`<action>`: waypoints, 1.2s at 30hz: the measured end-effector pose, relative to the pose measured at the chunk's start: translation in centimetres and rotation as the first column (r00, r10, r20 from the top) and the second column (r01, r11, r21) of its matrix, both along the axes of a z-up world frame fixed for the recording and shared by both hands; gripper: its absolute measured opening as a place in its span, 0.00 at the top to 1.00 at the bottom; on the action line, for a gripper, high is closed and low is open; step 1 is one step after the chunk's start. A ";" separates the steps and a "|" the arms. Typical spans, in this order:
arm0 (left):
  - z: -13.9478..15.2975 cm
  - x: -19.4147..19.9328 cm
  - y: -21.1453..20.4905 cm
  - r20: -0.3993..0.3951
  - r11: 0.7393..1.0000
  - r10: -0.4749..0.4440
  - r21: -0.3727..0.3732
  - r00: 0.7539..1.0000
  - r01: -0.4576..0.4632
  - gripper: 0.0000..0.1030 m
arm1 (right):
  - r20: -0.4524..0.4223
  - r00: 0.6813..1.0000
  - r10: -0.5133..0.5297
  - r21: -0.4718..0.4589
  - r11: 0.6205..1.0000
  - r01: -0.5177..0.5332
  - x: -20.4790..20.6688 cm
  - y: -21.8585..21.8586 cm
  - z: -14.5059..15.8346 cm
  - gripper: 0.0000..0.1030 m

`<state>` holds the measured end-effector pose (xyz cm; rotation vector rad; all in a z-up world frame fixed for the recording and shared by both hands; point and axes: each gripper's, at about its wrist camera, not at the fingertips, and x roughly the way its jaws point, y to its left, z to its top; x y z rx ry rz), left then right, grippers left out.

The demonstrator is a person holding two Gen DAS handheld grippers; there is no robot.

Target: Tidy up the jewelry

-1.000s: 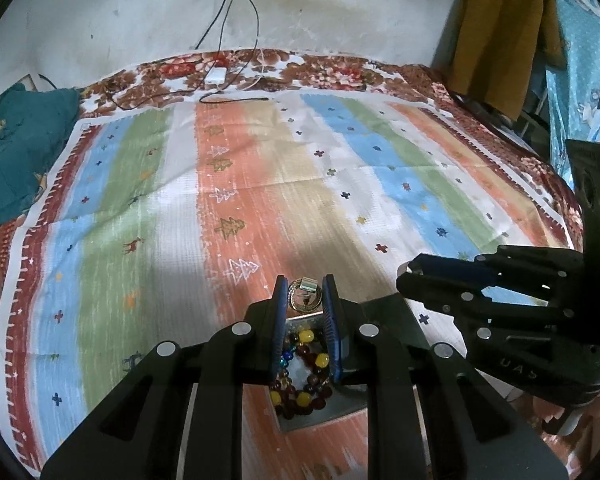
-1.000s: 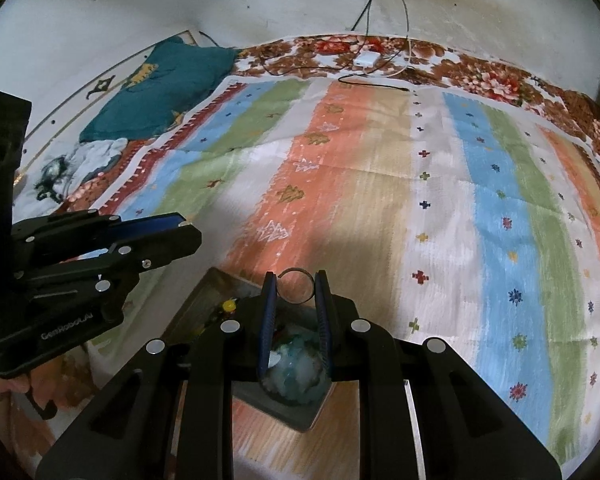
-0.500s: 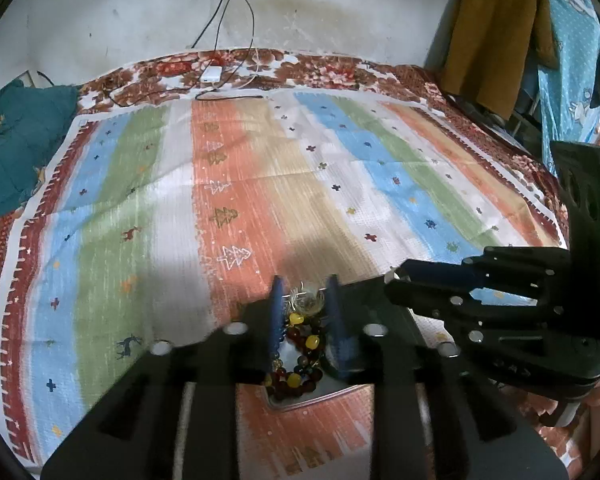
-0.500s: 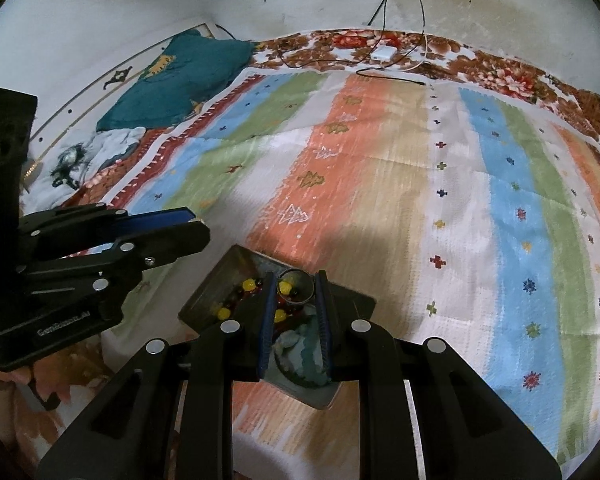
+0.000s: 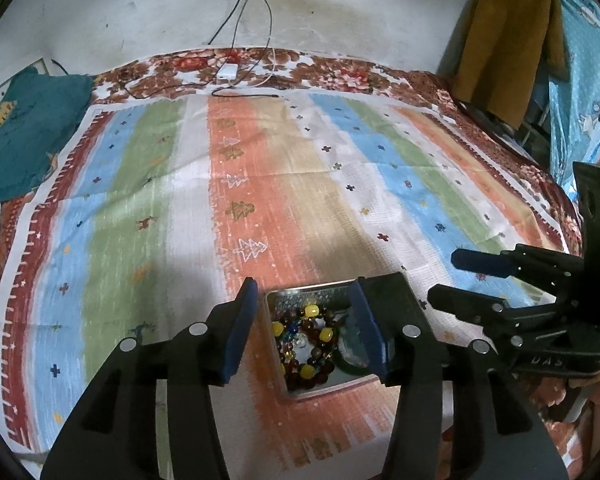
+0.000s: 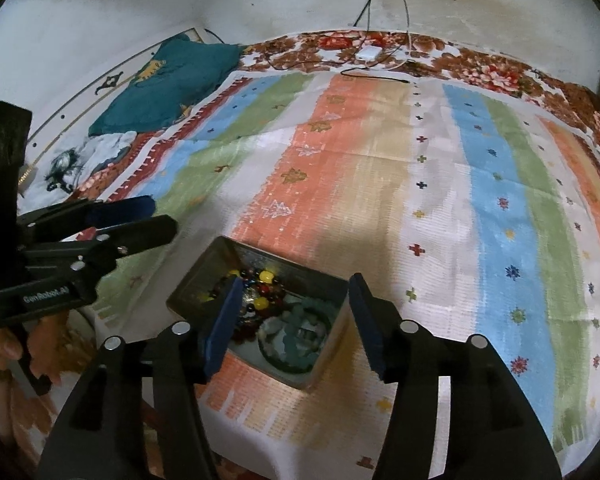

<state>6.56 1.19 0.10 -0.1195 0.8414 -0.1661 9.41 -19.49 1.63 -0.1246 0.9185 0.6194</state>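
Both grippers are spreading where a second ago they were pinching pieces over the tin. Your left gripper (image 5: 304, 330) and right gripper (image 6: 294, 320) are opening, nothing between the jaws, likely just releasing. You're hovering over the tin (image 6: 328, 354) on the striped bedspread (image 5: 300, 184); it's holding the beaded bracelet (image 5: 306, 340) and green bangle (image 6: 292, 340).

2 wrist cams, shared tin (image 5: 312, 293)
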 end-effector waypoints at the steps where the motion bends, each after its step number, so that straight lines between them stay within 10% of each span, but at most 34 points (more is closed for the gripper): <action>1: 0.0 -0.1 0.1 0.000 1.000 0.001 0.000 1.000 -0.001 0.49 | 0.000 1.000 -0.001 0.004 1.000 0.001 -0.1 -0.2 0.0 0.42; 18: -0.7 -2.8 -0.5 0.011 0.999 -0.023 0.037 1.000 0.023 0.09 | 0.010 1.000 0.003 0.038 0.999 -0.004 -2.2 -1.8 0.1 0.13; 36: 0.1 -5.1 -0.6 0.103 0.994 0.011 0.103 0.995 -0.022 0.05 | 0.089 0.996 -0.004 0.062 0.998 -0.002 -4.8 -2.6 0.7 0.06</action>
